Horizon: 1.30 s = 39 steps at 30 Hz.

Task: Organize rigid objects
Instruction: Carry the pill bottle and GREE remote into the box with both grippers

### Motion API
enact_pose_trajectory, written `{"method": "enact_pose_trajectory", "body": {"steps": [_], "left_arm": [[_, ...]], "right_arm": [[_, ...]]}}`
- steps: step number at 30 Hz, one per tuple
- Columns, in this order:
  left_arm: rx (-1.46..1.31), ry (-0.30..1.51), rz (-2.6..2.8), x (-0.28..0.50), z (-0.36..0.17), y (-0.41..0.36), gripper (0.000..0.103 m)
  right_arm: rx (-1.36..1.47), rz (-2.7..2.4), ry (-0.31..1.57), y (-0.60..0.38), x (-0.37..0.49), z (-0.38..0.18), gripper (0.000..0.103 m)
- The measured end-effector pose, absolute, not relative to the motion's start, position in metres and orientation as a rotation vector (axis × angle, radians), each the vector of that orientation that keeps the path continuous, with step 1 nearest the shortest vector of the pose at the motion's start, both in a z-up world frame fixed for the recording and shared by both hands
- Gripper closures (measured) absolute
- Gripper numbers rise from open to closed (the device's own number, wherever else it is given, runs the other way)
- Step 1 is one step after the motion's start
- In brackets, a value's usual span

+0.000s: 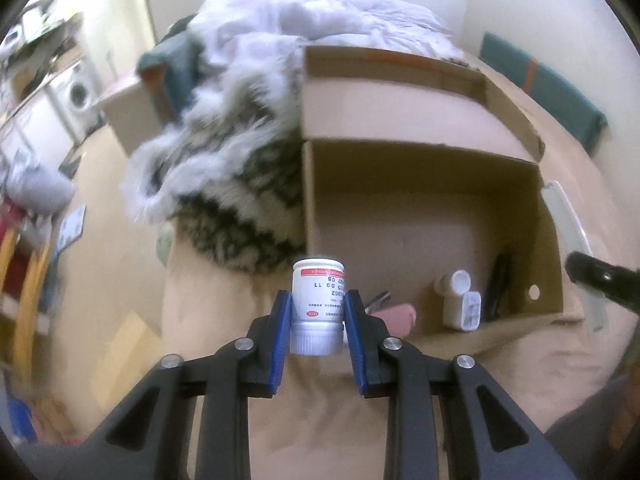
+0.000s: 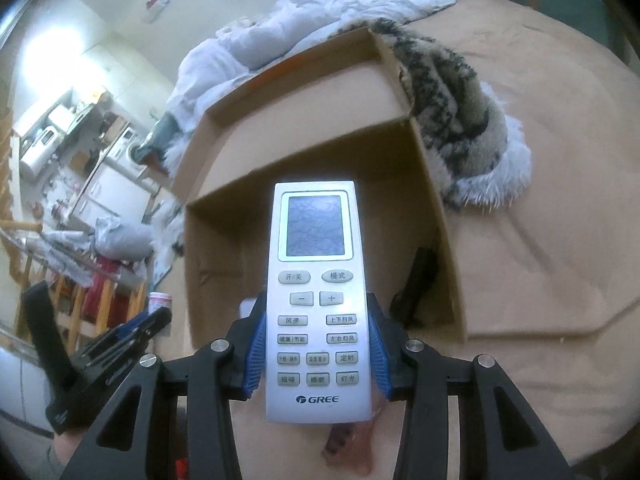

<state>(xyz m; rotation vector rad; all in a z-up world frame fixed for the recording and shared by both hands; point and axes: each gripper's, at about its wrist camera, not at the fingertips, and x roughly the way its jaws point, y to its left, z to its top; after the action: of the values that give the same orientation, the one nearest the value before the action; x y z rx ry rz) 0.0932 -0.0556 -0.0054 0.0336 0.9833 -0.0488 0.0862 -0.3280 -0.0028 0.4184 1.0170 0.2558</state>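
My left gripper (image 1: 318, 320) is shut on a white medicine bottle (image 1: 318, 300) with a red-striped label, held upside down just in front of an open cardboard box (image 1: 400, 168). Inside the box lie a white charger plug (image 1: 464, 308), a small white bottle (image 1: 452, 282) and a black object (image 1: 498, 284). My right gripper (image 2: 318, 344) is shut on a white GREE remote control (image 2: 316, 292), held over the same box (image 2: 320, 120). The left gripper (image 2: 112, 344) shows at the lower left of the right wrist view. The remote's edge (image 1: 572, 232) shows at the right of the left wrist view.
The box sits on a tan bed sheet (image 2: 540, 260). A fluffy striped fur blanket (image 1: 224, 184) lies against the box, also visible in the right wrist view (image 2: 452, 112). White bedding (image 1: 320, 12) is piled behind. A teal pillow (image 1: 540, 80) lies far right. Cluttered shelves (image 2: 72, 216) stand beside the bed.
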Motion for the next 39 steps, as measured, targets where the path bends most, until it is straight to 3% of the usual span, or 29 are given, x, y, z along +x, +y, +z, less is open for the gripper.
{"method": "enact_pose_trajectory", "body": {"steps": [8,14,22,39], "left_arm": [[0.053,1.003,-0.093,0.131,-0.018,-0.081,0.079],[0.167,0.905,-0.147,0.132,-0.034,-0.108,0.079],[0.159,1.011,-0.175,0.144,-0.072,-0.113,0.079],[0.087,1.046,-0.194,0.153,-0.073,-0.105,0.079]], "right_arm": [[0.373,0.188,1.005,-0.33,0.121,-0.019,0.057],[0.312,0.168,1.044,-0.317,0.143,-0.044,0.057],[0.147,0.168,1.105,-0.284,0.157,-0.069,0.057],[0.196,0.123,1.193,-0.29,0.168,-0.088,0.057]]}}
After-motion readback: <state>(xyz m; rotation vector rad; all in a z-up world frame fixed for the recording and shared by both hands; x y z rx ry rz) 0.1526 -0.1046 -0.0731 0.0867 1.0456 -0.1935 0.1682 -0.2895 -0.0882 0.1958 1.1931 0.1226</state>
